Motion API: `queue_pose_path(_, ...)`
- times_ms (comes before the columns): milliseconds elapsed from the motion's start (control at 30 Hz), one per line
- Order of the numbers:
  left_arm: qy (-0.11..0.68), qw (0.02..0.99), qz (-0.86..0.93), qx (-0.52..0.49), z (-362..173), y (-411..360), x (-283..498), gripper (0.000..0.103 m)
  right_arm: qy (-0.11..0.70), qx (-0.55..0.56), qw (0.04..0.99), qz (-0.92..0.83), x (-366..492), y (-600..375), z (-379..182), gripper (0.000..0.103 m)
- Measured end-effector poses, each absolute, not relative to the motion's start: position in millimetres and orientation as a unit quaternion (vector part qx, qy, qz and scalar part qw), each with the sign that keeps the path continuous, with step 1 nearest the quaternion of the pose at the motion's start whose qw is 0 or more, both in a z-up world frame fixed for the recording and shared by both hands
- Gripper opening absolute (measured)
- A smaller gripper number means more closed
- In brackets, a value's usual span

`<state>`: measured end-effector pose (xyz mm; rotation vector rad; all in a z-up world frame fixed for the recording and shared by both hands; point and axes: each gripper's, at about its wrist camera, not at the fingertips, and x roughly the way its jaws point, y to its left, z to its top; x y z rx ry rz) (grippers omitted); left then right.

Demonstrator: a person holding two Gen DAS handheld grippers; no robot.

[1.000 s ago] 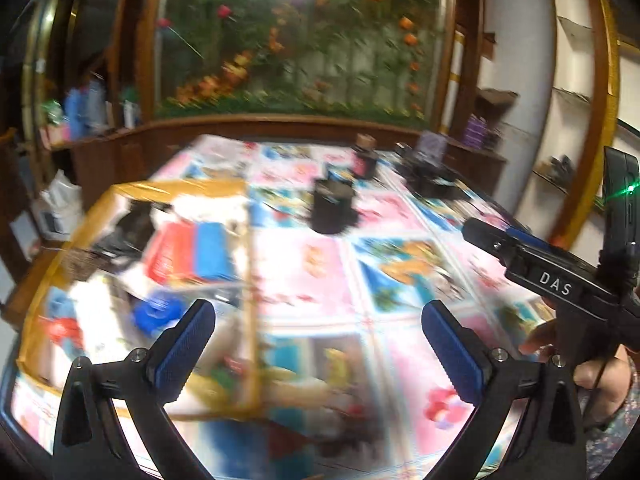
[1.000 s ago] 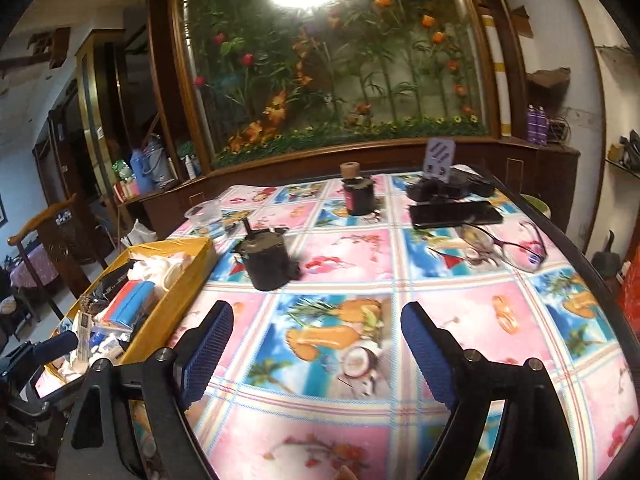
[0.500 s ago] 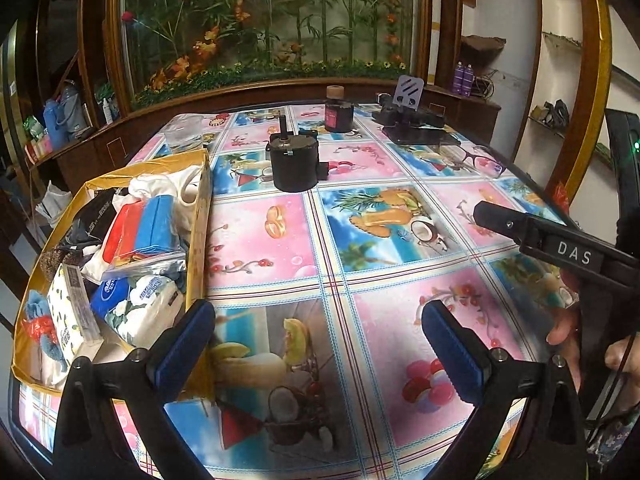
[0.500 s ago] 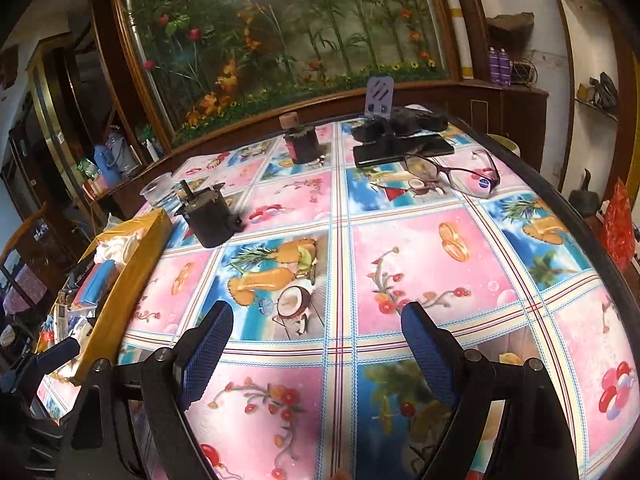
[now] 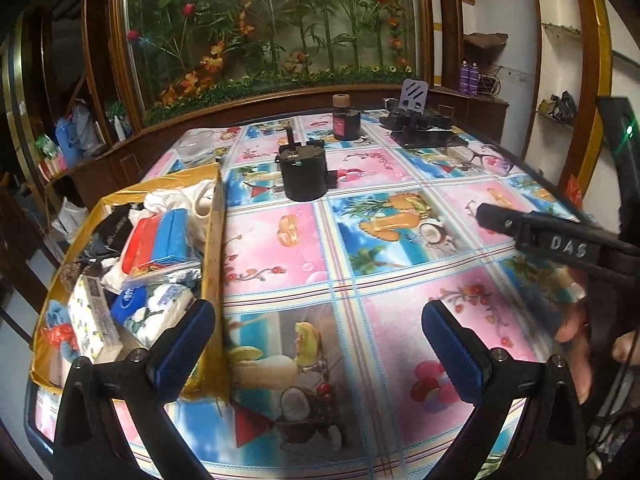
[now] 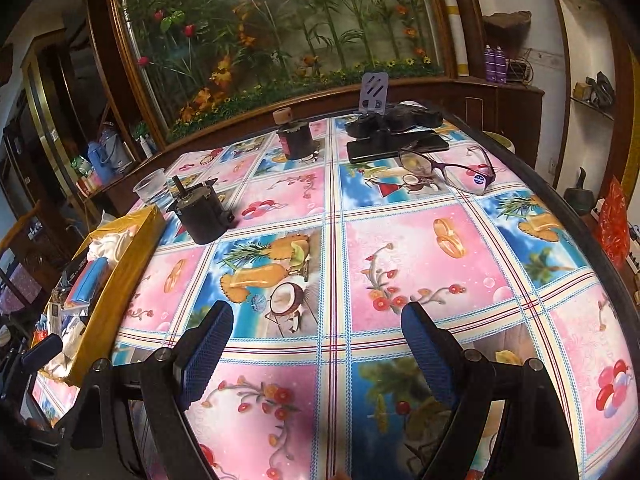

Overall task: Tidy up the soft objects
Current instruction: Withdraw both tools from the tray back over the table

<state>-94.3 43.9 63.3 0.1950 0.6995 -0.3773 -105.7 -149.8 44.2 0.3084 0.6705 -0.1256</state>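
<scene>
Yellow box (image 5: 214, 240): cardboard, open-topped, standing at the left edge of the worktop (image 5: 360, 280), which wears a glossy cloth of pink and blue fruit squares.
Soft objects: heaped inside the box; a red-and-blue packet (image 5: 160, 238) on top, white cloth (image 5: 176, 200) behind it, tissue packs (image 5: 160, 308) at the near end.
Left tongs (image 5: 320, 336): spread wide, nothing between the blue pads, hovering over the near worktop just beside the box's right wall.
Right tongs (image 6: 318, 338): spread wide and empty, above bare cloth, well apart from the box.
Hand (image 5: 580, 332): on the right tongs' handle, seen at the left camera's right edge.
Black motor (image 6: 200, 212): upright just beyond the box's far corner.
Dark jar (image 6: 294, 138): further back.
Glasses (image 6: 452, 166): folded open near a phone (image 6: 396, 145).
Plastic cup (image 6: 152, 190): beside the motor.
</scene>
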Motion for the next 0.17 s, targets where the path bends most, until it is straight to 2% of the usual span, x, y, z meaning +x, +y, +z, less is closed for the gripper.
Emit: queue_pose_path(167, 0.340, 0.917, -0.189, 0.087, 66.7, 37.2, -89.8, 0.103, 0.330, 0.146, 0.930, -0.066, -104.2, -148.3, 45.0, 0.089)
